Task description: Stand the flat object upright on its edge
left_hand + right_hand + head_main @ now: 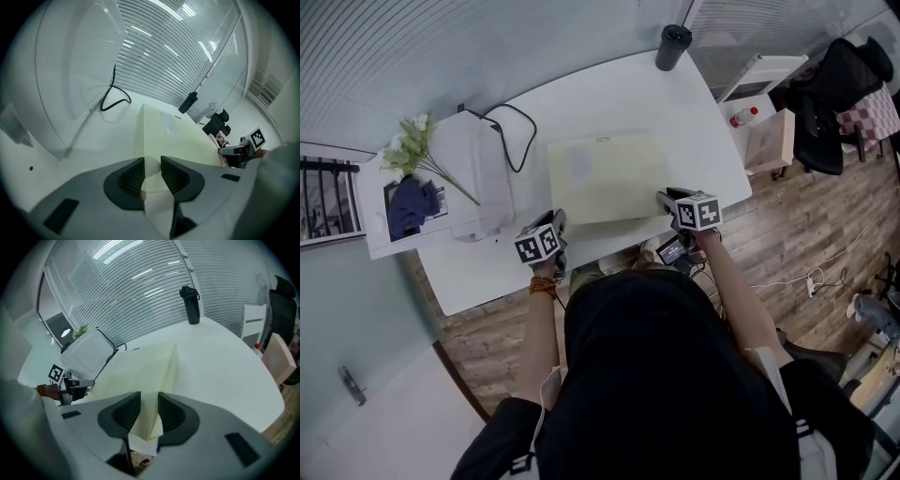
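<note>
Grasp step: left tongs (152,165), right tongs (149,403) each pinching folder (605,178) corner, edge farthest from bottle (672,45); next: raise together, pivot upright.

Bare desk (698,127) along the right edge and far middle. White box (478,183) hogs the left edge, black cable (522,131) looping beside it; black bottle (672,47) at the far corner; pale yellow folder (605,178) fills the front middle.

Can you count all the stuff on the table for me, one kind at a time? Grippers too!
Folder: 1
Bottle: 1
Box: 1
Flower bunch: 1
Cable: 1
Grippers: 2 (left gripper, right gripper)
Total: 7
</note>
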### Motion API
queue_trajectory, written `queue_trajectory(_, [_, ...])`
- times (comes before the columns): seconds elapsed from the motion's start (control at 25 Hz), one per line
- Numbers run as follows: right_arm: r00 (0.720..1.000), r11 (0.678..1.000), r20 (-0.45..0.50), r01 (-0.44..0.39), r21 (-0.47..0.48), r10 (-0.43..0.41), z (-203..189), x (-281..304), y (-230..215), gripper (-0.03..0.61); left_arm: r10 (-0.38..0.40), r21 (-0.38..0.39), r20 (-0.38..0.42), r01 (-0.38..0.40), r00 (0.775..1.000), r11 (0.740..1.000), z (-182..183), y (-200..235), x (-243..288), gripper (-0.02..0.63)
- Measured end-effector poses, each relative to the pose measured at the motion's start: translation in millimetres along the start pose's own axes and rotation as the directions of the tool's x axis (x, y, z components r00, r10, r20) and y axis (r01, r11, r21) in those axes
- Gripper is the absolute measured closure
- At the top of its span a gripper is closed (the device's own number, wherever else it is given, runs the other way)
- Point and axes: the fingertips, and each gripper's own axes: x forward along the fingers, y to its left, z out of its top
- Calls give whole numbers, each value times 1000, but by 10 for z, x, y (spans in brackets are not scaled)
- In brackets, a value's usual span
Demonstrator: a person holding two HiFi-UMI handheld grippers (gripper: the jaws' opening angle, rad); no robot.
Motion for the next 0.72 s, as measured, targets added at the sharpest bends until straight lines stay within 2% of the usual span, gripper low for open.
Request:
queue_trajectory(0.24, [1000, 999, -22, -9, -44, 8, 41, -72, 16, 482, 27, 15, -19, -27, 999, 1000, -3, -4, 43, 503])
queue_trajectory(0.48, [1000, 996, -4, -5, -89, 5, 109, -138, 63, 500, 67, 71, -50, -63, 997, 995, -1, -6, 63, 503])
queue_trajectory(0.72, [1000, 985, -9, -15, -173, 14, 200, -191, 120, 506, 28, 48, -85, -24, 996, 999, 5, 2, 71, 503])
